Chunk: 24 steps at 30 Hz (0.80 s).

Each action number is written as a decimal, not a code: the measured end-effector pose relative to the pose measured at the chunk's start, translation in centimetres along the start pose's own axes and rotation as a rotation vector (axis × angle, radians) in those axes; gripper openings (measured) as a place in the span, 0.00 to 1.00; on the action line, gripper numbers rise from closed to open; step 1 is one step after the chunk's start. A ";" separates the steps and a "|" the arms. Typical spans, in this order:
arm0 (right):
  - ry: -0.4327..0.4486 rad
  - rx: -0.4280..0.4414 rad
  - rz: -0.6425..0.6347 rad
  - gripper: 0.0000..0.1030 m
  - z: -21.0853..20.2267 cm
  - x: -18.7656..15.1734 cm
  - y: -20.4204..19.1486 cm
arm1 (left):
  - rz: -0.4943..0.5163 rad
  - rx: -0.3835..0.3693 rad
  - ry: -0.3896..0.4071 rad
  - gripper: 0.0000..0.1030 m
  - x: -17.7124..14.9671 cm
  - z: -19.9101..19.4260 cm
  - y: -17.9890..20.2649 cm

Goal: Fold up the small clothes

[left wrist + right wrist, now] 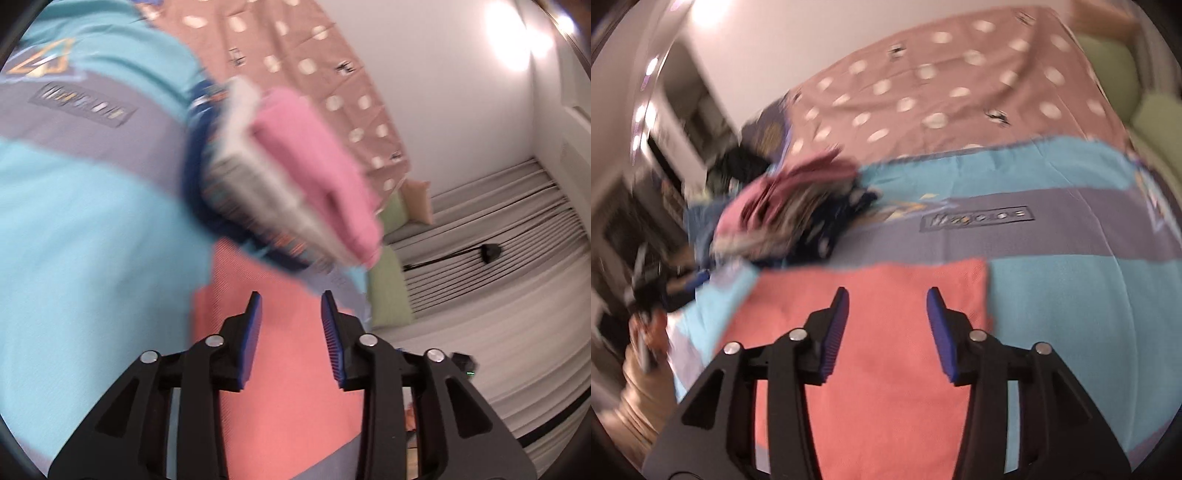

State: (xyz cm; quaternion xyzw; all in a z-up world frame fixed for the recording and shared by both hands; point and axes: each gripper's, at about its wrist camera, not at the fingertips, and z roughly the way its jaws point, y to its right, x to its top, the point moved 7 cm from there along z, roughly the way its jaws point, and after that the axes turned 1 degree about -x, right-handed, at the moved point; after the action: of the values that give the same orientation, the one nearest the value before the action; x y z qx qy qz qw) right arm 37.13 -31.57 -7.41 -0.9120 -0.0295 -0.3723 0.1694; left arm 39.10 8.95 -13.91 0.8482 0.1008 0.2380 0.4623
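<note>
A salmon-pink cloth lies flat on a turquoise and grey blanket; it also shows in the left wrist view. My right gripper is open and empty just above the cloth. My left gripper is open and empty over the cloth's edge. A stack of folded clothes, pink on top, then grey and navy, sits beyond the cloth; in the right wrist view the stack lies to the far left. Both views are blurred.
The blanket lies over a brown bedspread with white dots. Green cushions lie by the bed's edge, beside striped grey curtains. Dark furniture and clutter stand at the left of the bed.
</note>
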 end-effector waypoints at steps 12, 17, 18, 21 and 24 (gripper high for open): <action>-0.127 0.063 -0.197 0.63 -1.1 -10.0 -10.9 | -0.167 -0.021 -0.188 0.43 -11.2 -3.5 -4.2; -0.120 -0.018 -0.541 0.63 1.1 -13.3 -18.4 | -0.177 -0.055 -0.185 0.47 -13.6 -4.5 -3.6; -0.131 -0.017 -0.647 0.63 2.0 -14.5 -20.6 | -0.184 -0.069 -0.177 0.48 -13.7 -4.9 -3.6; -0.136 0.002 -0.820 0.62 4.2 -17.5 -26.0 | -0.208 -0.092 -0.130 0.48 -13.6 -6.3 -3.9; -0.120 -0.019 -0.874 0.61 6.1 -19.3 -28.6 | -0.245 -0.081 -0.021 0.48 -12.5 -8.9 -5.0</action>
State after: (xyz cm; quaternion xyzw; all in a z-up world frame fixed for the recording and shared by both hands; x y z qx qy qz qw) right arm 22.12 -1.26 -16.59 -0.8354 -0.4189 -0.3556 -0.0144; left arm 24.08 13.36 -17.91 0.8127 0.1890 0.1748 0.5228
